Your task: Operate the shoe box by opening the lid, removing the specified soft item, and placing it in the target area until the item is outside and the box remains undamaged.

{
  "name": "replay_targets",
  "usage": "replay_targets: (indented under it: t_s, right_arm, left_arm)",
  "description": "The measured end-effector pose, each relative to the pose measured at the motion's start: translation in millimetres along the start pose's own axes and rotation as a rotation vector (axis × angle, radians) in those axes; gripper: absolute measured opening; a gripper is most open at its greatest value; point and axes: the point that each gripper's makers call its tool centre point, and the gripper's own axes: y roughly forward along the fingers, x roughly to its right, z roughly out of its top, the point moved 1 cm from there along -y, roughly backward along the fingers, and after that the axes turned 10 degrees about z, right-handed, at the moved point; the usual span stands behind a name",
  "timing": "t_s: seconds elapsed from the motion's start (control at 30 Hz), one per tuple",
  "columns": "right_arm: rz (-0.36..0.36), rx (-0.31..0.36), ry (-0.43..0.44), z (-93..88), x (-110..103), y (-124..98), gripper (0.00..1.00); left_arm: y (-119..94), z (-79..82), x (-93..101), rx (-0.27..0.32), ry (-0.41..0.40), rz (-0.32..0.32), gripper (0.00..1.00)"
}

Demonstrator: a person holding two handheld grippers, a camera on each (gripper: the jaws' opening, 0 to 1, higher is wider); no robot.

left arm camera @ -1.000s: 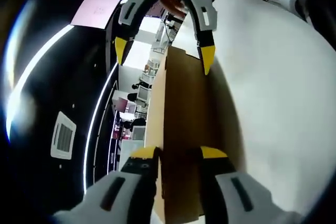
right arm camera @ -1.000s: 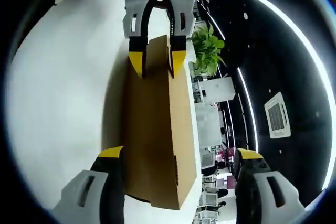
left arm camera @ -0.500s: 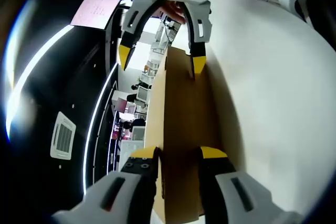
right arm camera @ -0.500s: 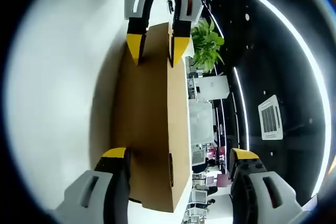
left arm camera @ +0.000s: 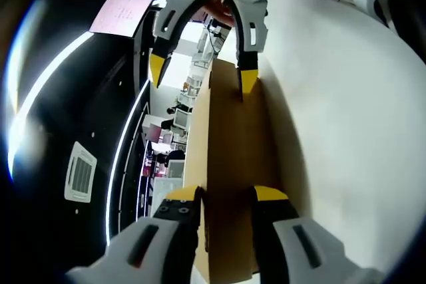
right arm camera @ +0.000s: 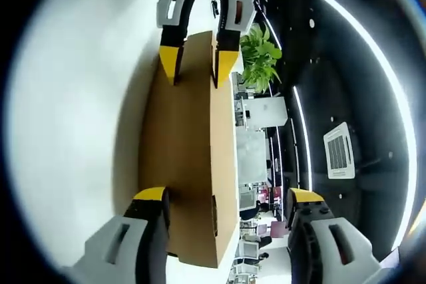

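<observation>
A closed brown cardboard shoe box lies lengthwise on a white table. My left gripper is shut on the box's near end, cardboard pinched between its yellow-tipped jaws. At the far end my right gripper stands open, one fingertip over the box face and the other past its edge. In the right gripper view the shoe box runs away from my open right gripper, whose left jaw lies against the box face. The left gripper clamps the far end. The soft item is hidden.
The white table spreads wide beside the box. A green potted plant stands beyond the box's far end. A pink sheet hangs in the dark background, with ceiling light strips and a vent.
My right gripper has shifted sideways across the box end and come slightly closer to the box. The left gripper keeps the same hold, and the box has not moved.
</observation>
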Motion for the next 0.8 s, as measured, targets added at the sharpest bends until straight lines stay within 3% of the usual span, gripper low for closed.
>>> replay_targets:
  t_s: [0.8]
  right_arm:
    - [0.079,0.004,-0.057,4.0,-25,0,0.32]
  left_arm:
    - [0,0.5,-0.4,-0.013,0.02,0.009,0.3]
